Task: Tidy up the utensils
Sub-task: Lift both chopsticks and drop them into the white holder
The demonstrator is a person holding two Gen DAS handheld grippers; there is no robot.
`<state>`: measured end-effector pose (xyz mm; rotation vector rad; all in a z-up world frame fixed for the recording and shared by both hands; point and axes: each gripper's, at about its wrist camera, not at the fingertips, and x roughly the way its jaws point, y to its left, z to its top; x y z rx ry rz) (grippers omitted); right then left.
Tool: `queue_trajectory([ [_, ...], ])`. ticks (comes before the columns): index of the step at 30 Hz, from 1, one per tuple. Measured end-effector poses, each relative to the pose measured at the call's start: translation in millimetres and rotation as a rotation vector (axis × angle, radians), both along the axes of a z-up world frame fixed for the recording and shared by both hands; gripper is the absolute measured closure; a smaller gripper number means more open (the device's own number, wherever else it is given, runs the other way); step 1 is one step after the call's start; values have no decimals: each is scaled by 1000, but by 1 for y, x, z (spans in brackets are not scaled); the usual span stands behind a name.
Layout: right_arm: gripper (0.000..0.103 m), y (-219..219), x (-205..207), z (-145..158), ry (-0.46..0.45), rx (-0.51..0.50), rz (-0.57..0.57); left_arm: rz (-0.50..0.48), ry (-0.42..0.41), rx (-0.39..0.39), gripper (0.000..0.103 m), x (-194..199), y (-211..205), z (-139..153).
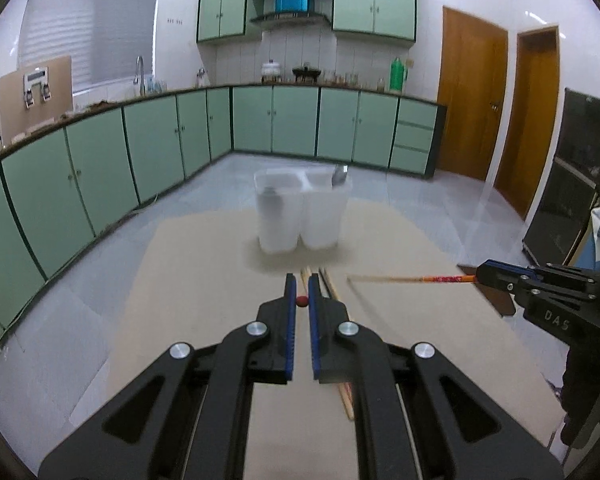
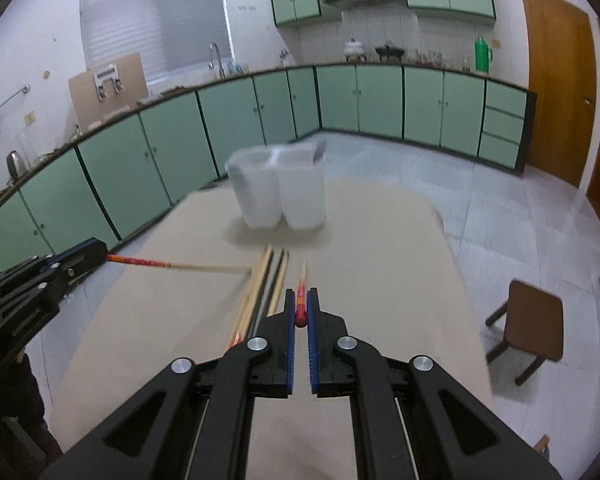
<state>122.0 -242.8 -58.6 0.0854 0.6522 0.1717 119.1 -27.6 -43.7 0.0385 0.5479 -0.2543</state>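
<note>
Beige table [image 1: 204, 280] bears two white bins [image 1: 302, 208], loose chopsticks [image 2: 260, 292].

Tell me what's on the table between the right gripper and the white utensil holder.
In the right wrist view, only bare table lies between the right gripper, shut on a chopstick, and the utensil holder; loose chopsticks lie left.

Both wrist views sit high over the near edge of the table [image 1: 204, 280], tilted downward toward its far edge and the white holder [image 1: 300, 208]. Each catches the other gripper at its side. Both share the holder [image 2: 278, 192] and green cabinets [image 2: 148, 160].
</note>
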Motion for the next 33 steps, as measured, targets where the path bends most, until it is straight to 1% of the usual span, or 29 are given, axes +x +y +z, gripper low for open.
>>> queue_trajectory([
  [3,98,-2,8,18,-25,14,17,-8,-31,-18,98,7,1,15],
  [7,98,-5,22,41,-49,8,42,-21,-45,-44,98,23,3,27],
  [12,98,-7,45,63,-79,3,62,-48,-62,-56,98,30,4,44],
  [17,98,-8,67,89,-130,-21,70,-68,-120,-27,98,36,-2,67],
  [23,98,-6,93,131,-210,-33,81,-78,-182,-38,98,47,-5,95],
  [26,98,-7,109,150,-240,-18,83,-70,-225,-39,98,58,-9,111],
  [30,98,-8,130,167,-277,-2,69,-65,-256,-53,98,75,-12,128],
  [33,98,-11,146,172,-285,8,58,-57,-271,-54,98,93,-15,134],
])
